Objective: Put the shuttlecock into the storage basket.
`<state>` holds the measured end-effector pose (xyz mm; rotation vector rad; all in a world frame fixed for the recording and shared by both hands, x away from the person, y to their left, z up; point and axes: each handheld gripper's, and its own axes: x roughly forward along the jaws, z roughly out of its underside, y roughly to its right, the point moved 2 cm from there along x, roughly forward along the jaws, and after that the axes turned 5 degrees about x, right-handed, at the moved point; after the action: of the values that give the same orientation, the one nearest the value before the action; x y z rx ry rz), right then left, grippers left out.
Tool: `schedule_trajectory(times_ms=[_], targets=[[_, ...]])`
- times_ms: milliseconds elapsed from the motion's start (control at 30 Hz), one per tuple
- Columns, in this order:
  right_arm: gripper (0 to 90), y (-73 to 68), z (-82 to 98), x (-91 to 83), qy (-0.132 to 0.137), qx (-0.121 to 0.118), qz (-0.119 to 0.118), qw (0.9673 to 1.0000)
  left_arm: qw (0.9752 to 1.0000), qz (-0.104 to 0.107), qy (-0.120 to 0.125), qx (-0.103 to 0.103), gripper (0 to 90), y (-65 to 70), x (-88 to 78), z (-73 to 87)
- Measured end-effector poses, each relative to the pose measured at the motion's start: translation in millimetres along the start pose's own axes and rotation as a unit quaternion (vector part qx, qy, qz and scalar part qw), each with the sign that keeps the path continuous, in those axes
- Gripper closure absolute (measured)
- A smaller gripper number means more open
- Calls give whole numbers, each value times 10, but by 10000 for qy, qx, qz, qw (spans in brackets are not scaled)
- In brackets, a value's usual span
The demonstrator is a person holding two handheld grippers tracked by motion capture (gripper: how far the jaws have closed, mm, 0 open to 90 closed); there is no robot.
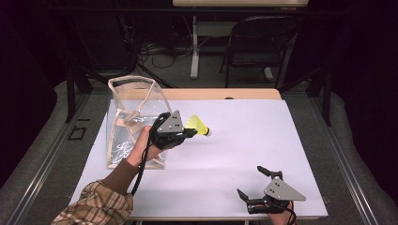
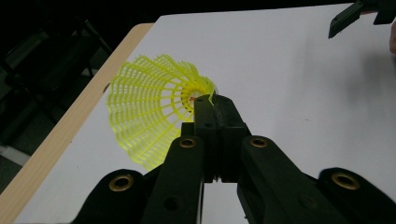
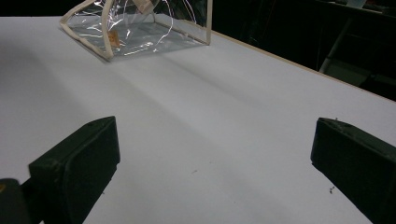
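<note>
Clear bag (image 1: 133,119): stands at the left of the table (image 1: 244,154), a see-through pouch with cream trim; its mouth looks open toward the top, though the clear walls make the exact opening hard to judge.
Left gripper (image 1: 187,133): held above the table just right of the bag, jaws clamped together on the rim of the shuttlecock near its cork end.
Yellow shuttlecock (image 2: 149,107): off the table, carried by the left gripper, skirt flaring leftward in the left gripper view, cork (image 1: 208,132) pointing right in the high view.
Step in hand: most likely carrying the shuttlecock to the bag and dropping it in.
Doing it well: keep the pinch firm but near the stiff cork end, since the mesh skirt would probably crush; bring it over the bag's mouth before letting go, and lead with the cork so the skirt does not snag on the trim.
Risk: the bag is light and may tip or slide if nudged.
Right gripper (image 1: 256,183): low at the near right edge, jaws wide apart, holding nothing, well apart from the bag; it could steady the bag's rim.
</note>
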<state>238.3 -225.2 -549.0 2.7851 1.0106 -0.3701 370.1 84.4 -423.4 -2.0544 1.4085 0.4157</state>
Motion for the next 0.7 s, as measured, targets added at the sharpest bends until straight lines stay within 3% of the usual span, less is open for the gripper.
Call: schedule_trajectory(times_ms=[700], targets=[[4,4,1,-5,1,8,14,10000,9996,-238,77,-90,899,-167,-141,-33]])
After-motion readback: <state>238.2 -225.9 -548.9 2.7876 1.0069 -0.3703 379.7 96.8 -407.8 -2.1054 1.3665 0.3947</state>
